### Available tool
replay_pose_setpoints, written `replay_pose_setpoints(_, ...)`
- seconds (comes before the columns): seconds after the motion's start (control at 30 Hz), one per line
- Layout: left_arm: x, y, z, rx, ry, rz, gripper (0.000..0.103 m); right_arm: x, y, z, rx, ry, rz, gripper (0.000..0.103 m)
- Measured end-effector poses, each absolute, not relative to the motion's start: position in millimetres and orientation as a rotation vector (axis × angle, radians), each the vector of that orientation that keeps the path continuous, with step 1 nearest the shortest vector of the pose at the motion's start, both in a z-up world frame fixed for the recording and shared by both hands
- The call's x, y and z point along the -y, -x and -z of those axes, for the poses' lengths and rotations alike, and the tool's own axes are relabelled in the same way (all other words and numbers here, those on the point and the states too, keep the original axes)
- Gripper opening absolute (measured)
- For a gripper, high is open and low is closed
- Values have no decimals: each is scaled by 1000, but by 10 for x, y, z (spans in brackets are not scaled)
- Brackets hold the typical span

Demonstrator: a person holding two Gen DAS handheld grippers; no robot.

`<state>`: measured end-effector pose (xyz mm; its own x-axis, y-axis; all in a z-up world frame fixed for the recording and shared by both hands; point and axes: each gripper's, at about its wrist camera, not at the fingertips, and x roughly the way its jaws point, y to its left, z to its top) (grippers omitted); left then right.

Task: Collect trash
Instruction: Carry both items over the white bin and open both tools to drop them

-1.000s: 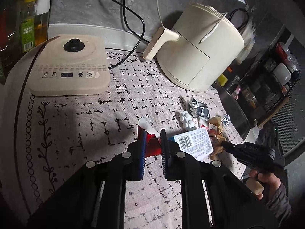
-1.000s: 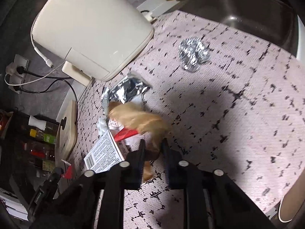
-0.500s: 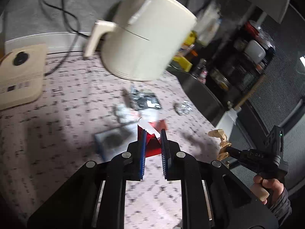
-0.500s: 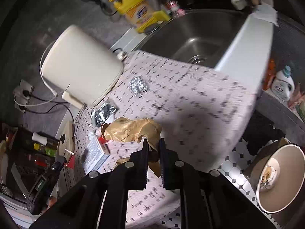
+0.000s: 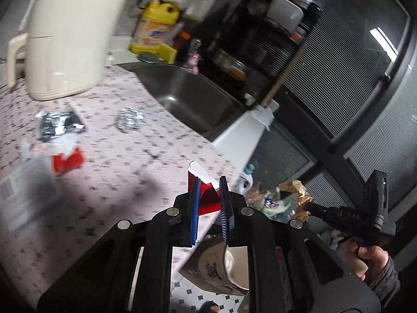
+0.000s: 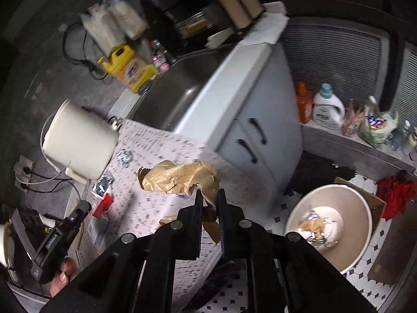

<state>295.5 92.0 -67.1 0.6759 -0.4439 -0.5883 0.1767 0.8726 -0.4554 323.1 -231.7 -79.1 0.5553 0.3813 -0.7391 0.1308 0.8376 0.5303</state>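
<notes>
My left gripper [image 5: 209, 191] is shut on a red and white wrapper [image 5: 206, 190], held over the counter's right edge. My right gripper [image 6: 209, 203] is shut on a crumpled brown paper bag [image 6: 179, 177], held in the air beyond the counter edge; the bag also shows in the left wrist view [image 5: 297, 190]. A beige trash bin [image 6: 357, 216] with scraps inside stands on the tiled floor at lower right, and its rim shows below the left gripper [image 5: 234, 266]. A foil ball [image 5: 130, 118], a silver wrapper [image 5: 60, 125], a red scrap [image 5: 69, 159] and a white box [image 5: 23, 195] lie on the counter.
A cream appliance [image 5: 70, 34] stands at the back of the counter. A steel sink [image 5: 192, 96] lies beside it with a yellow jug [image 5: 153, 28] behind. Bottles [image 6: 325, 109] stand on a low ledge. A red cloth [image 6: 396, 193] lies by a cardboard box.
Both grippers have swung right and away from the counter, carrying the red wrapper and the brown paper bag. The trash bin has come into view below them.
</notes>
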Motion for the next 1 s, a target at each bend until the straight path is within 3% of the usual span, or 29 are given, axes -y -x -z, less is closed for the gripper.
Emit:
replay_pose_setpoints(0.57,1103,-2622,1022,-870,373,413,14,3894,-2745,1595,-1188,-538,-158,15)
replay_pose_setpoints(0.6,1183,-2607,1096,-878,374,409,14,3927,-2739,1677,-1200,-528,-171,22)
replay_pose_setpoints(0.63,1252,-2592,1181,-885,376,405,14,3960,-2734,1770,-1209,-518,-185,40)
replay_pose_setpoints(0.7,1352,-2558,1333,-899,383,394,14,4021,-2724,1919,-1205,-502,-199,52)
replay_pose_setpoints(1.0,1663,-2538,2246,-990,387,402,15,4363,-2658,2614,-1184,-527,-185,52)
